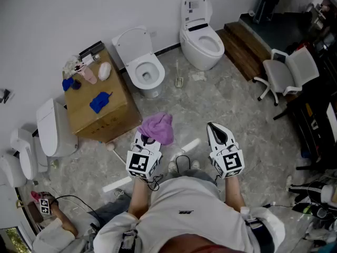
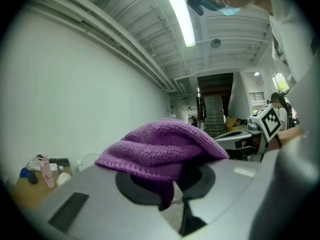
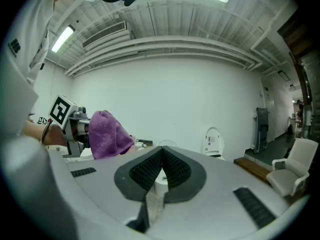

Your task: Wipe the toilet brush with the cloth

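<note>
Centrally, the cloth (image 1: 158, 128) is a purple knitted piece with a ribbed, nubbly weave, bunched into a soft dome. The left gripper (image 1: 149, 139) has its jaws closed on the cloth's lower folds, and the fabric bulges at 12 o'clock from the grey shell and over the black pads (image 2: 197, 176). The right gripper (image 1: 218, 133) sits at 3 o'clock from the cloth, its grooved black pads (image 3: 175, 166) pressed together at the tips with nothing between them. A long white rod (image 1: 118, 183) lies on the mottled stone floor (image 1: 226, 104) at 7 o'clock from the cloth; whether it is the toilet brush cannot be told.
</note>
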